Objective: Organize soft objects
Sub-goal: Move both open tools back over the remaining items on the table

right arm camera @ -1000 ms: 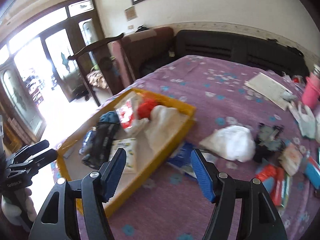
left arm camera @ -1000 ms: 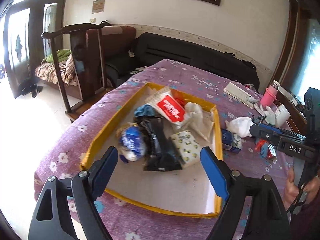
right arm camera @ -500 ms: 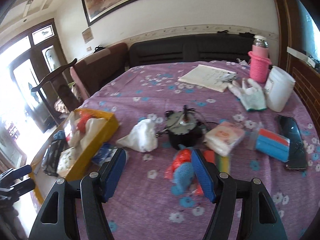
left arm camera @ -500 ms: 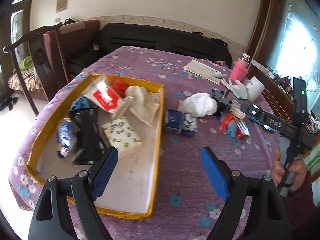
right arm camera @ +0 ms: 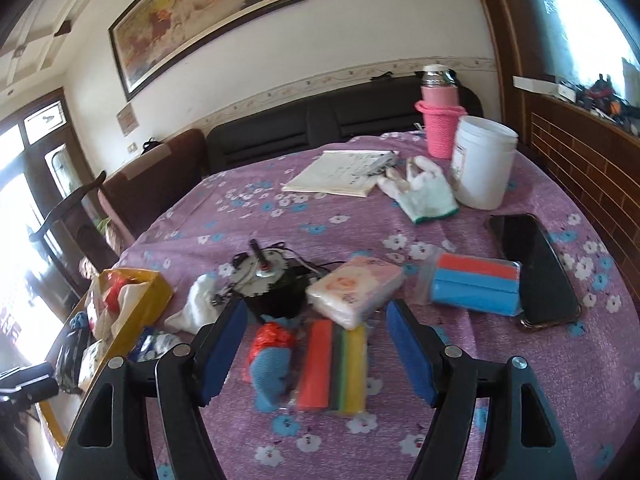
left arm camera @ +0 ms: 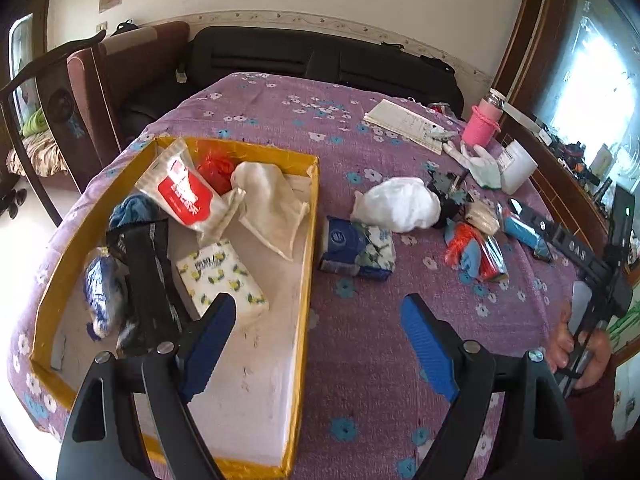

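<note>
A yellow tray point(left arm camera: 308, 264) on the purple tablecloth holds several soft items: a red-and-white packet point(left arm camera: 180, 192), a cream cloth point(left arm camera: 272, 208), a lemon-print tissue pack point(left arm camera: 220, 276), black and blue bundles. My left gripper point(left arm camera: 316, 344) is open and empty above the tray's right wall. A blue tissue pack point(left arm camera: 356, 246) and a white cloth point(left arm camera: 396, 204) lie right of the tray. My right gripper point(right arm camera: 312, 352) is open and empty over a striped sponge pack point(right arm camera: 334, 364), a blue knit toy point(right arm camera: 272, 364) and a pink tissue pack point(right arm camera: 352, 288).
A black motor point(right arm camera: 268, 284), a blue-and-orange sponge pack point(right arm camera: 476, 284), a phone point(right arm camera: 532, 268), a white tub point(right arm camera: 484, 160), a pink bottle point(right arm camera: 440, 120), white gloves point(right arm camera: 424, 192) and papers point(right arm camera: 344, 172) lie further back. A sofa and chairs stand behind the table.
Both grippers have swung right, away from the tray. The right gripper has come down closer over the sponge pack and knit toy. Both stay open.
</note>
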